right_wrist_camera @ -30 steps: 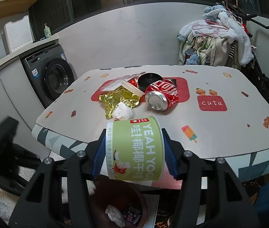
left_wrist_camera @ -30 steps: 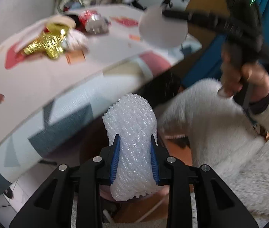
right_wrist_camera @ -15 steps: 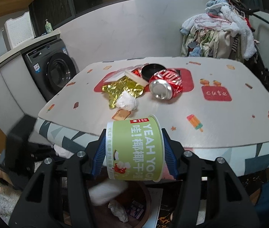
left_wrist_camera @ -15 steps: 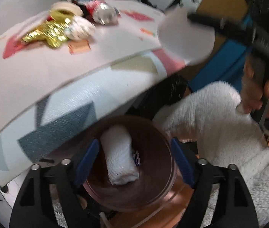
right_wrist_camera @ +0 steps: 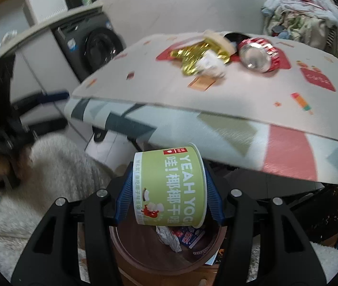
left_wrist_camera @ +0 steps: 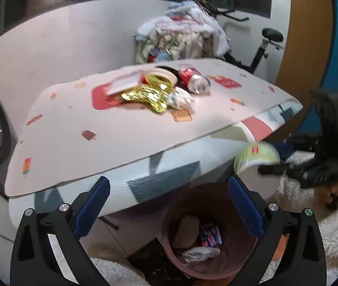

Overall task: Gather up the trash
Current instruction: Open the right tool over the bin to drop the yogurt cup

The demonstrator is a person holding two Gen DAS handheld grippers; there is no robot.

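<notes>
The left gripper [left_wrist_camera: 169, 205], jaws opening and empty, hangs over the bin [left_wrist_camera: 169, 243] holding some trash. The right gripper [right_wrist_camera: 167, 200] pinches a green cup [right_wrist_camera: 169, 186] above it. A can [left_wrist_camera: 194, 82] and foil wrapper [left_wrist_camera: 145, 96] remain on the table [left_wrist_camera: 121, 138].

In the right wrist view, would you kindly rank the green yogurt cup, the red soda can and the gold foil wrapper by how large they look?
1. green yogurt cup, though it sits nearest the camera, so its true rank is unsure.
2 and 3. gold foil wrapper and red soda can look alike; no ranking.
</notes>
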